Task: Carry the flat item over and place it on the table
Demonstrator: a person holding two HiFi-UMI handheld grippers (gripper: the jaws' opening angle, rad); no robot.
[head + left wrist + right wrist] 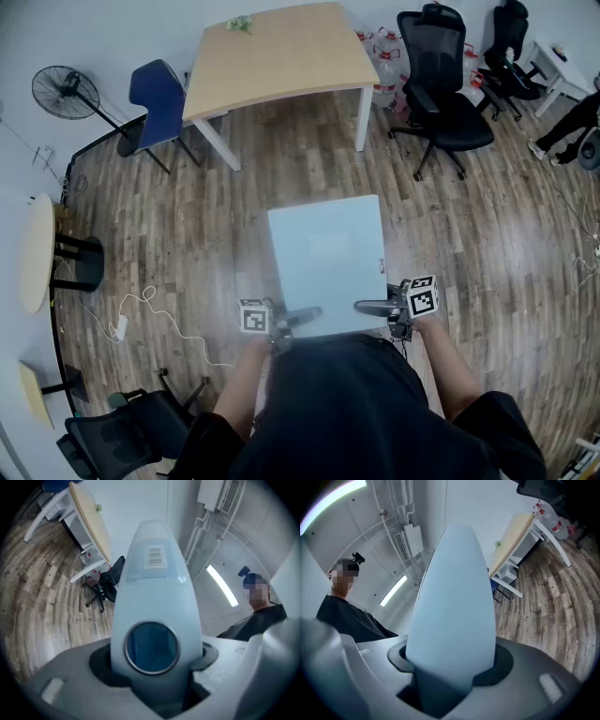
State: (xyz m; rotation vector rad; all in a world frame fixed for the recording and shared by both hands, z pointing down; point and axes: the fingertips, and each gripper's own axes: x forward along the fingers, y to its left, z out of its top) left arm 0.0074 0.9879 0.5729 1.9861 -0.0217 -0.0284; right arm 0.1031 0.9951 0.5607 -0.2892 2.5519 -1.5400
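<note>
The left tool (pixel 300 317) and right tool (pixel 373 306) each clamp the flat item (pixel 326 258) at its near edge; gripped only there, it could droop or slip before reaching the tabletop (pixel 281 61).

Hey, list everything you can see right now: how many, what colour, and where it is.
flat board: one, pale blue, centre, over the wood floor
table: one, light wood top with white legs, ahead of the board
chair: one, blue, left of the table
office chairs: at least three, black, two upper right, one lower left
fan: one, black, far left
round side table: one, pale top, left edge
cable: one, white, on the floor at left
left tongs: grey, shut on the board's near edge
right tongs: grey, shut on the same edge
</note>
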